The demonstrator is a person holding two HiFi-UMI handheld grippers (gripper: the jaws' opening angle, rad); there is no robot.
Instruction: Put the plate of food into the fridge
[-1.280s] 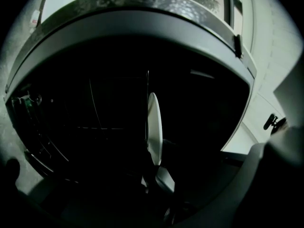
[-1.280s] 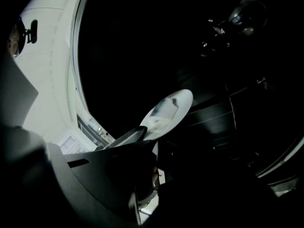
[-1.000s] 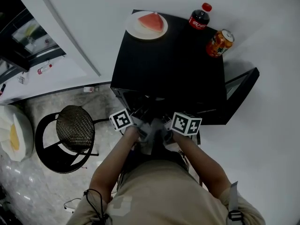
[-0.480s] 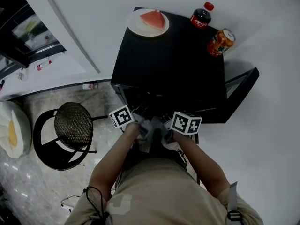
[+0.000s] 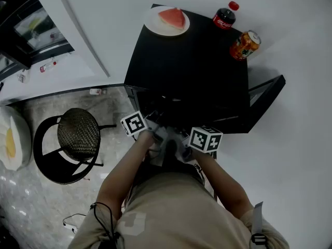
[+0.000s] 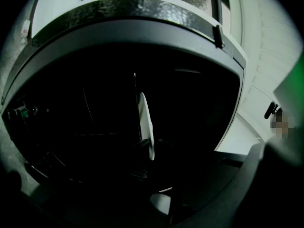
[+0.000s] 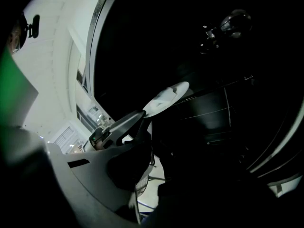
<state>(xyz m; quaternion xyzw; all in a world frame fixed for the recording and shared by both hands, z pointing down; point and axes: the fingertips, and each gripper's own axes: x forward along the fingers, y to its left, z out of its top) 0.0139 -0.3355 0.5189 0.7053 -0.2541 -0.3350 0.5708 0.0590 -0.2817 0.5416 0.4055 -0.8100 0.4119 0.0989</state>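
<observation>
plate w/ food (image 5: 155,26) is being left on top of the black fridge (image 5: 187,66), at the far-left corner, w/ a red watermelon slice (image 5: 173,17) being carried on it; it is well apart from both tongs. a cola bottle (image 5: 224,17) and an orange can (image 5: 245,44) are being kept on the same top, far-right side, apart from the plate. the fridge door (image 5: 264,95) is being left swung open to the right. both tongs are being held side by side at the dark front opening. left gripper (image 6: 148,144): jaws have just been closing, and a thin white disc (image 6: 145,120), edge-on & upright inside the fridge, is being clenched betw. them at its lower rim. right gripper (image 5: 201,137): its own view is too dark, so clenched or released can't be told. a round stool (image 5: 78,135) is being seen on the floor, left of the fridge.
</observation>
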